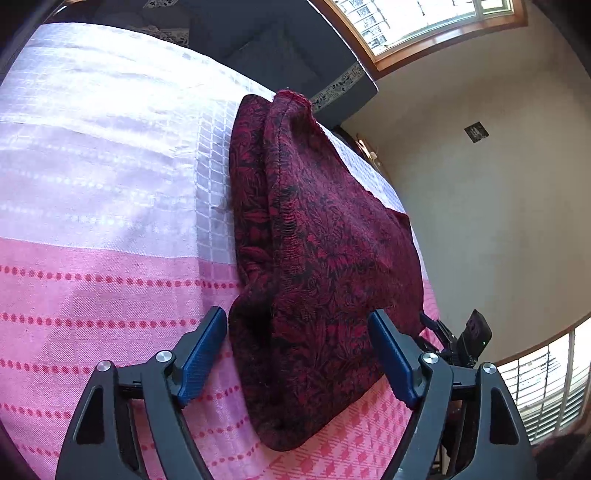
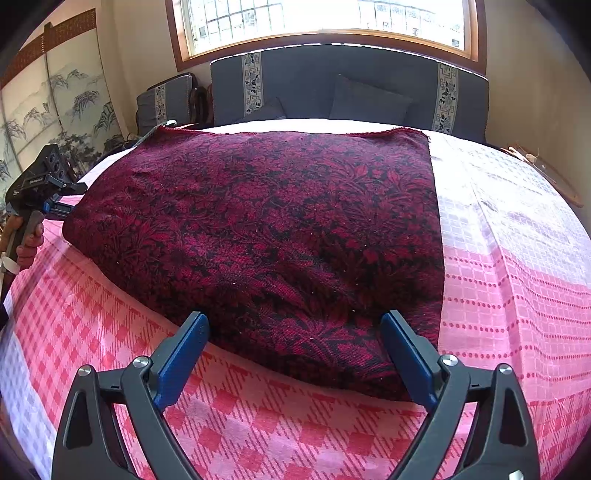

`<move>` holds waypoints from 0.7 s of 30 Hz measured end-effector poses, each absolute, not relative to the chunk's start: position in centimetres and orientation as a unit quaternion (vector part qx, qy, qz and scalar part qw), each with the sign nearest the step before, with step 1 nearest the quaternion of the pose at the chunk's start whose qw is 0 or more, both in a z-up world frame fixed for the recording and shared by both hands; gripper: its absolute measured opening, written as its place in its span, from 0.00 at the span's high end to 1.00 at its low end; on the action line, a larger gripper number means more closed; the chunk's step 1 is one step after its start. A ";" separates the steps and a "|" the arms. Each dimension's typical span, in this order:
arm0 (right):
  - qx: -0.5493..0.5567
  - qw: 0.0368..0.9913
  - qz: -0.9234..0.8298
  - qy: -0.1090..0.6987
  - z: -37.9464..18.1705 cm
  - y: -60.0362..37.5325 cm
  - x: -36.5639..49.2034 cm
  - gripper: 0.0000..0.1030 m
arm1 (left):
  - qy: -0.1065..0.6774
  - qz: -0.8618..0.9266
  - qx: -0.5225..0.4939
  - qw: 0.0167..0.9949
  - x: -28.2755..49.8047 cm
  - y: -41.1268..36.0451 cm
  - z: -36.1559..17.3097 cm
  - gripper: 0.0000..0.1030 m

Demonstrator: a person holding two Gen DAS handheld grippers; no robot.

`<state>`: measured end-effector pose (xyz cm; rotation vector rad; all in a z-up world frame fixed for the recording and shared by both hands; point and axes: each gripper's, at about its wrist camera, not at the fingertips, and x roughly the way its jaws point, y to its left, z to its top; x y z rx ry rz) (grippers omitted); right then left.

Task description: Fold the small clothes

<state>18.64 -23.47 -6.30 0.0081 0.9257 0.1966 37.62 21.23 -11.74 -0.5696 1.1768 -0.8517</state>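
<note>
Pink and white checked cloth [image 2: 517,295], dark cushioned sofa [image 2: 351,85], bright window [image 2: 325,18], painted folding screen [image 2: 55,110]

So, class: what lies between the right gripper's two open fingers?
In the right wrist view, the right gripper straddles the near edge of the dark red cloth, with pink checked bedspread below; nothing is gripped.

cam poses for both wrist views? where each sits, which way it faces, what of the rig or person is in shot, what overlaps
Left wrist: on the left gripper, looking down along the dark red cloth from one end; its open blue fingers show, and the other gripper sits at the right.
Right wrist: on the right gripper, facing the cloth's near edge, sofa and window behind; its own open fingers, the left gripper and a hand show.
Shared: the cloth, the pink checked cover, the sofa.
</note>
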 end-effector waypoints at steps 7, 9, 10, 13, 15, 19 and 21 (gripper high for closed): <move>0.017 0.891 0.099 0.442 -6.2 -23.7 18.5 0.10 | 0.537 -0.402 -0.225 0.707 39.7 16.8 -11.1 0.01; 0.017 0.892 0.098 0.442 -6.2 -23.6 18.5 0.10 | 0.521 -0.388 -0.224 0.726 39.1 16.3 -11.0 0.01; 0.016 0.892 0.098 0.441 -6.2 -23.6 18.4 0.10 | 0.514 -0.380 -0.225 0.735 38.6 16.2 -11.0 0.03; 0.020 0.891 0.101 0.442 -6.1 -23.7 18.4 0.10 | 0.521 -0.351 -0.216 0.747 37.0 15.6 -11.3 0.51; 0.024 0.889 0.103 0.446 -6.3 -23.9 18.6 0.07 | 0.517 -0.330 -0.222 0.758 35.9 15.5 -11.4 0.54; 0.002 0.875 0.107 0.472 -6.9 -23.1 19.4 0.01 | 0.507 -0.310 -0.240 0.768 33.2 15.7 -11.1 0.60; -0.017 0.871 0.108 0.480 -7.0 -22.4 19.5 0.00 | 0.509 -0.301 -0.253 0.766 31.9 16.3 -11.4 0.61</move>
